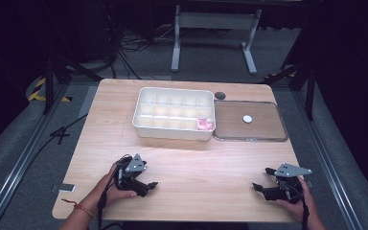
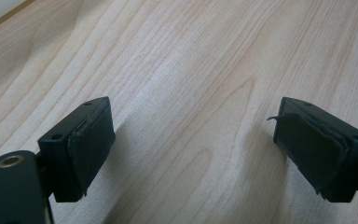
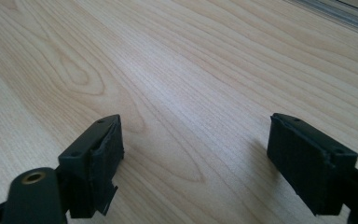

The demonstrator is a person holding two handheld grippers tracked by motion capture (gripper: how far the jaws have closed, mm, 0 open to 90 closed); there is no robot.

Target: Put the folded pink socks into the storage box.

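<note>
A white divided organiser box (image 1: pixel 174 113) stands at the back middle of the wooden table (image 1: pixel 182 158); a pink object (image 1: pixel 204 124) lies in its front right compartment. To its right lies a flat clear lid (image 1: pixel 249 120) with a small white disc (image 1: pixel 247 118) on it. My left gripper (image 1: pixel 149 185) rests low on the front left of the table, held by a hand, open and holding nothing. My right gripper (image 1: pixel 261 179) rests at the front right, also open and bare. In the left gripper view the gripper (image 2: pixel 191 144) has its jaws wide apart over bare wood; the right gripper (image 3: pixel 196 158) looks the same in its own view.
A small dark round spot (image 1: pixel 220 96) sits on the table behind the lid. Beyond the far edge stand a white frame's legs (image 1: pixel 215 38) and cables on a grey floor. Dark stands flank the table. Bare wood lies between the grippers and the box.
</note>
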